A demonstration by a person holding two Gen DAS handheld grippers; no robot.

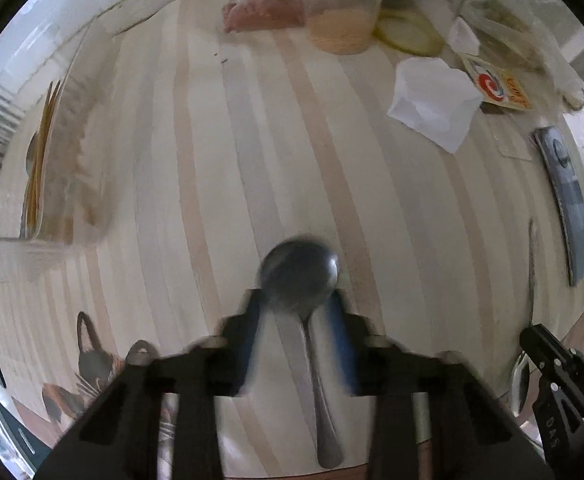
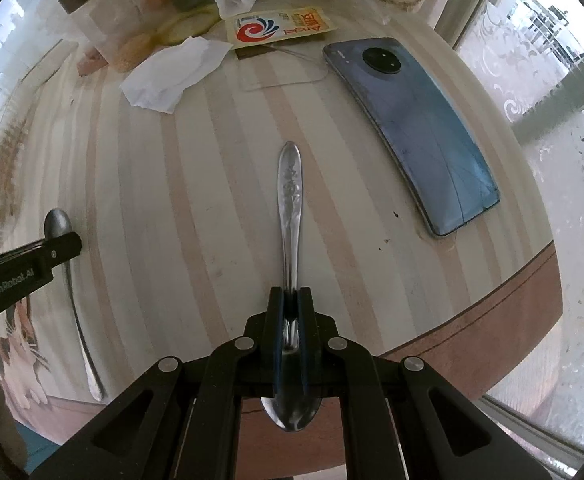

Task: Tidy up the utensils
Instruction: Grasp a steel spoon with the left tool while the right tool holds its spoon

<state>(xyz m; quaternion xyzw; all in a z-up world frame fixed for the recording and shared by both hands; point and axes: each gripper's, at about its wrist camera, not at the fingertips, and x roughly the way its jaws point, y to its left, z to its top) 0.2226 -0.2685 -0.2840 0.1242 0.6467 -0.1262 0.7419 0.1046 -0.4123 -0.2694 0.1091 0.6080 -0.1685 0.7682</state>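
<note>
Two metal spoons lie on the striped wooden table [image 1: 251,140]. In the left wrist view, my left gripper [image 1: 298,308] is open, its blue-padded fingers on either side of a spoon [image 1: 300,272] whose bowl points away and whose handle runs back under the gripper. In the right wrist view, my right gripper [image 2: 291,304] is shut on the neck of the second spoon [image 2: 289,184]; its handle points away and its bowl sits under the gripper. The left gripper's finger and its spoon [image 2: 57,222] show at the left of that view.
A dark blue phone [image 2: 416,128] lies at the right by the table edge. Crumpled tissue [image 2: 175,72], a red-and-yellow packet [image 2: 279,26], jars and bags crowd the far side. A clear container with chopsticks [image 1: 63,160] stands at the left. A window is on the right.
</note>
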